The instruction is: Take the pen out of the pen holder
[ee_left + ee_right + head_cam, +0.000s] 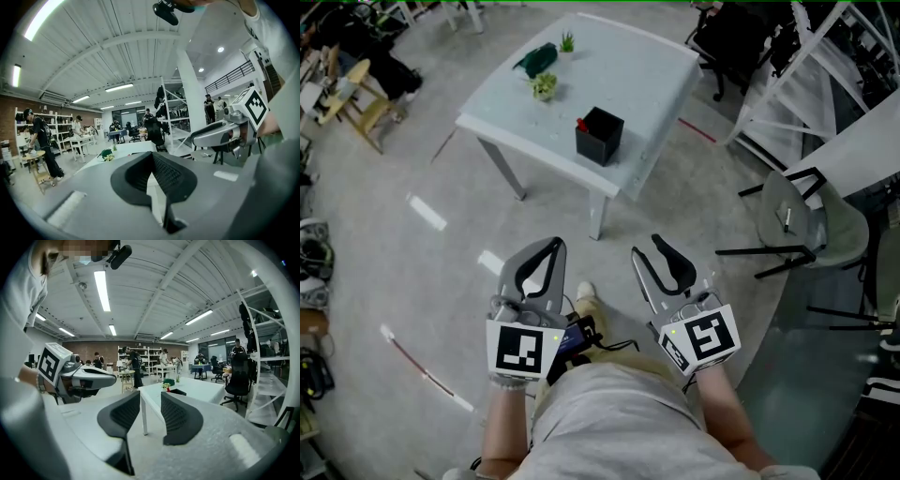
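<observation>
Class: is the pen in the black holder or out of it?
In. The pen shows a red end above the rim of the holder on the white table.

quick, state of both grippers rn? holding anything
left gripper: shut, nothing between its jaws
right gripper: open, empty

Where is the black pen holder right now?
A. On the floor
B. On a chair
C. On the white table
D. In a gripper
C: the black pen holder stands on the white table, near its front edge, with a red pen showing at its rim.
</observation>
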The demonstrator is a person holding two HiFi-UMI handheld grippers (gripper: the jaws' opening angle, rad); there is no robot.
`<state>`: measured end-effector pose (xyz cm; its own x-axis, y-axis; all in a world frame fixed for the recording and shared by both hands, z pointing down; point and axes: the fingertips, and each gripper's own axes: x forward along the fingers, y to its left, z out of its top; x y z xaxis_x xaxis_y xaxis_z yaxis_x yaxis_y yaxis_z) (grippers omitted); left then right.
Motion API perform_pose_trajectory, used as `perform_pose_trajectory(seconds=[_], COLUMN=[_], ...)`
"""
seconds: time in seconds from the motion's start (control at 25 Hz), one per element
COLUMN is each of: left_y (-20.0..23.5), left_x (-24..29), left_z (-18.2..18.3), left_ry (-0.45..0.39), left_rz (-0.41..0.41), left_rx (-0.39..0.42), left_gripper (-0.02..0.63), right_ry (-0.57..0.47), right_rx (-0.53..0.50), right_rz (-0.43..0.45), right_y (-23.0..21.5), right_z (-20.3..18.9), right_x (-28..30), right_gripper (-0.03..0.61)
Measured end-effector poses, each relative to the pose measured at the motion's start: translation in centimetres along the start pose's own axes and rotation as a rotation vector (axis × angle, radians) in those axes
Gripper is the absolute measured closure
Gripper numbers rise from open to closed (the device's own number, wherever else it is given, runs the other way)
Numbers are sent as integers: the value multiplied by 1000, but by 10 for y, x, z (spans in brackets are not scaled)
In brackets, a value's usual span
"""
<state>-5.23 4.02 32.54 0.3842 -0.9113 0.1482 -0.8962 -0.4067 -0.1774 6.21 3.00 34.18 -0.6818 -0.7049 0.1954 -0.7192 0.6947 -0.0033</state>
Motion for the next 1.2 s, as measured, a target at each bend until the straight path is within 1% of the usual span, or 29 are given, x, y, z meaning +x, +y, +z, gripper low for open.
perform_pose_trajectory(seconds=[0.36,0.6,0.76,0.92,1.2], left_y=[53,87,101,114,125], left_x=[57,89,107,120,135], left_z=[-2,4,3,1,-5], left_ry=[16,4,2,0,20], left_rz=[-21,-23,-32,-37,-47], left_rx=[10,13,22,11,0], left_gripper=[603,603,603,603,603], right_ry=[31,32,36,49,80], right_rx=[-23,-26,-30,-33,-43], right_rz=[-14,-18,-23,-24,-34], right_y=[-32,-49,-61,-67,-81], right_z=[15,27,30,30,27], right_x=[69,112,134,152,168], right_gripper=[443,443,443,443,439])
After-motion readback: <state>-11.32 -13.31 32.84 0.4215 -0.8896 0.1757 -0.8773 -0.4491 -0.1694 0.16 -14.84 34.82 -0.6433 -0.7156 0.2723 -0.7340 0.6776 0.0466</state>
